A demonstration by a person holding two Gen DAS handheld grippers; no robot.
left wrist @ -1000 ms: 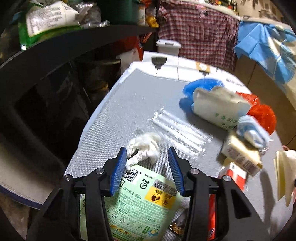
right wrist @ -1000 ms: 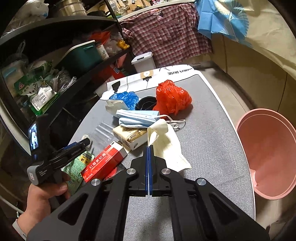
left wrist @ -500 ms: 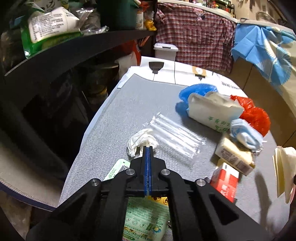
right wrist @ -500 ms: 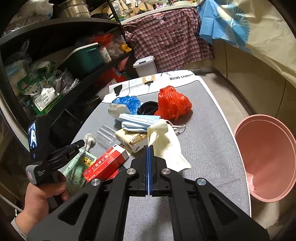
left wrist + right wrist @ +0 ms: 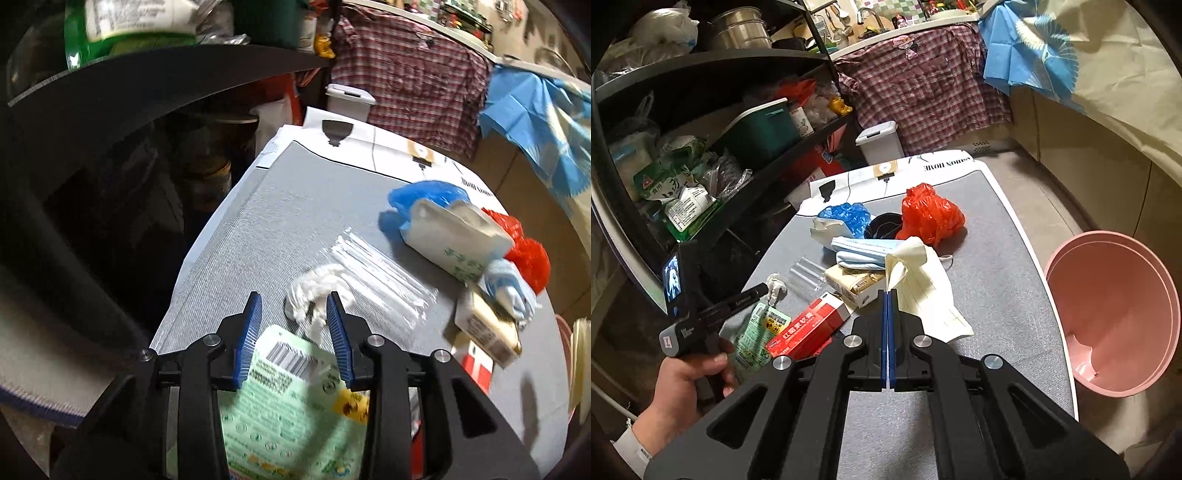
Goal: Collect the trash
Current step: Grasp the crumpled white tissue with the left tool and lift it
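Note:
My left gripper (image 5: 293, 308) is open above the grey table, over the top edge of a green pouch (image 5: 284, 402). A crumpled white tissue (image 5: 314, 291) lies just ahead, by its right fingertip. My right gripper (image 5: 888, 295) is shut on a cream lined paper (image 5: 919, 284) and holds it above the table. The pink trash bin (image 5: 1115, 317) stands on the floor to the right. In the right wrist view the left gripper (image 5: 764, 290) hovers by the tissue (image 5: 774, 286) and pouch (image 5: 757, 332).
On the table lie a clear plastic wrapper (image 5: 380, 277), a red box (image 5: 809, 328), a beige carton (image 5: 853, 284), a blue mask (image 5: 864, 251), a white pack (image 5: 454, 236), a blue bag (image 5: 846, 216), a red bag (image 5: 931, 214). Dark shelving (image 5: 713, 110) stands left.
My left gripper shut half a second ago and has opened again, shifting left so the tissue sits by its right finger. The right gripper has stayed shut on the paper.

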